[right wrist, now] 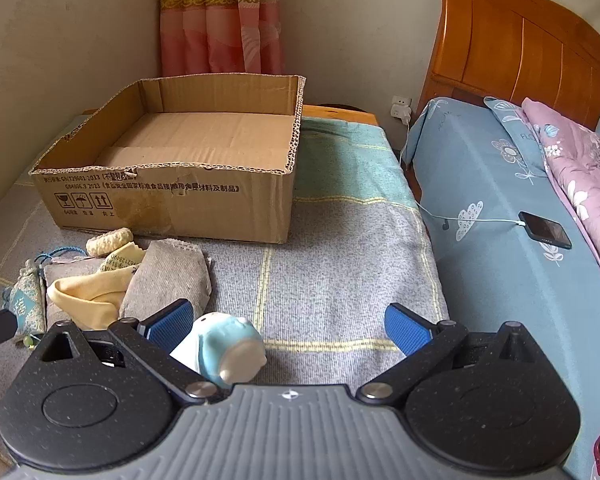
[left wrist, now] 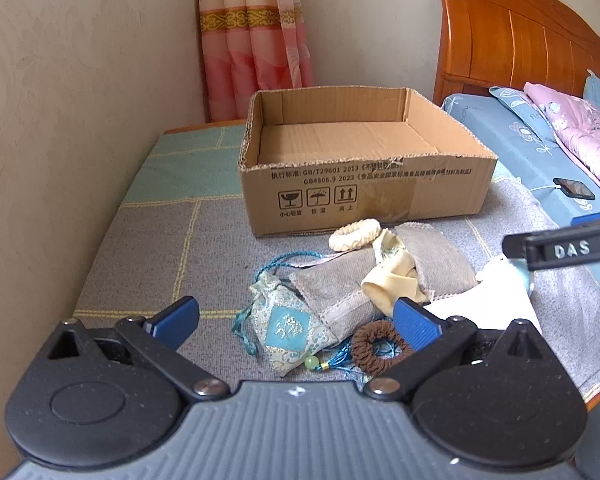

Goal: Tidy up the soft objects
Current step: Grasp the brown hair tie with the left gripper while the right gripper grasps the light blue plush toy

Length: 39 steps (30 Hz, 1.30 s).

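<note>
Cardboard box (left wrist: 364, 188) front: "GB/T29601 2013", "GB4806.9 2023", handling pictograms; right gripper (left wrist: 572, 250) side: "DAS"

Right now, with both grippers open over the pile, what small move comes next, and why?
Probably close the right gripper on the blue and white plush toy: it already lies between the open fingers, beside the left pad, and the cardboard box is empty.

Box (left wrist: 364, 196) brown, black print. Blanket (right wrist: 340, 264) grey and teal, yellow grid lines. Pouch (left wrist: 286, 330) pale blue brocade. Scrunchie (left wrist: 376, 346) brown. Ring (left wrist: 354, 234) cream. Toy (right wrist: 224, 346) light blue, white. Curtain (left wrist: 256, 36) pink, gold band.
</note>
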Each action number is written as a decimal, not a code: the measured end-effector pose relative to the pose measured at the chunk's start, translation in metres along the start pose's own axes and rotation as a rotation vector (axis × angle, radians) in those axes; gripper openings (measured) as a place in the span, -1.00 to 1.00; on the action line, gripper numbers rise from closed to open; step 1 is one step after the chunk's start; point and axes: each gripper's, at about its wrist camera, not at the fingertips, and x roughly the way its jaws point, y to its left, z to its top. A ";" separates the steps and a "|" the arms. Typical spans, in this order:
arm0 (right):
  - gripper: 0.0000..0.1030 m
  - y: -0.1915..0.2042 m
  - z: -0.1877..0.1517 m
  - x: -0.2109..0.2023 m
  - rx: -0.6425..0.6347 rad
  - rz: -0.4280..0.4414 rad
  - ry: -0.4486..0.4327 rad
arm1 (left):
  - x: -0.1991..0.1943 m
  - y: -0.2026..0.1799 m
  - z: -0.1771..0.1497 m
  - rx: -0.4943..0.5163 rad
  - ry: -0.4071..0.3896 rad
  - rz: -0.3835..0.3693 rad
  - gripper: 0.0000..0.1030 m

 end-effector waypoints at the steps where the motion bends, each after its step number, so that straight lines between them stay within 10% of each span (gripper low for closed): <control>1: 1.00 0.001 0.002 0.005 0.000 0.002 0.007 | 0.001 0.001 -0.001 -0.002 0.005 0.000 0.99; 39: 1.00 -0.009 -0.065 -0.002 -0.125 0.165 0.033 | 0.029 0.007 -0.032 0.027 0.106 -0.058 0.99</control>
